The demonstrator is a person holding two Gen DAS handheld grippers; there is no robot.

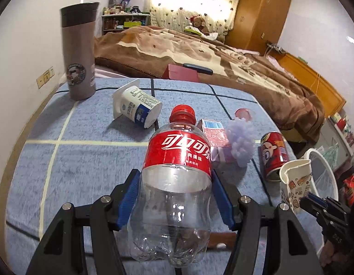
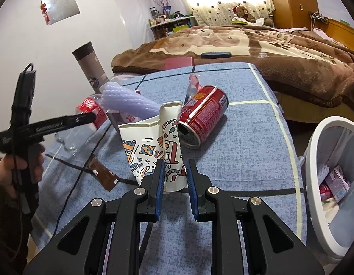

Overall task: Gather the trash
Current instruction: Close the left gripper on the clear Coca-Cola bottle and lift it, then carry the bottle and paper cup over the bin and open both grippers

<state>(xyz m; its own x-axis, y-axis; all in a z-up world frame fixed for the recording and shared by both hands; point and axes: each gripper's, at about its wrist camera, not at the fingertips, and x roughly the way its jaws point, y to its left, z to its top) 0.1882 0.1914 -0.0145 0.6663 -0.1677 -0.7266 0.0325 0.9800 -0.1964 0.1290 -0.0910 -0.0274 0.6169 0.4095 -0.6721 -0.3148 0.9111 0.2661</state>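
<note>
My left gripper (image 1: 175, 181) is shut on an empty clear cola bottle (image 1: 177, 183) with a red label and cap, held above the blue cloth table (image 1: 73, 160). My right gripper (image 2: 174, 171) is shut on a crumpled patterned paper cup (image 2: 154, 146), also seen in the left wrist view (image 1: 296, 183). A red can (image 2: 202, 119) lies on its side just behind the cup. A white yoghurt cup (image 1: 137, 107) lies tipped over at the far left. A lilac foam net (image 1: 242, 142) and a small pink carton (image 1: 214, 133) lie mid-table.
A white bin (image 2: 314, 160) holding some trash stands off the table's right edge. A tall grey thermos (image 1: 79, 52) stands at the far left corner. A brown wrapper (image 2: 103, 176) lies on the cloth. A bed with a brown blanket (image 1: 199, 45) is behind.
</note>
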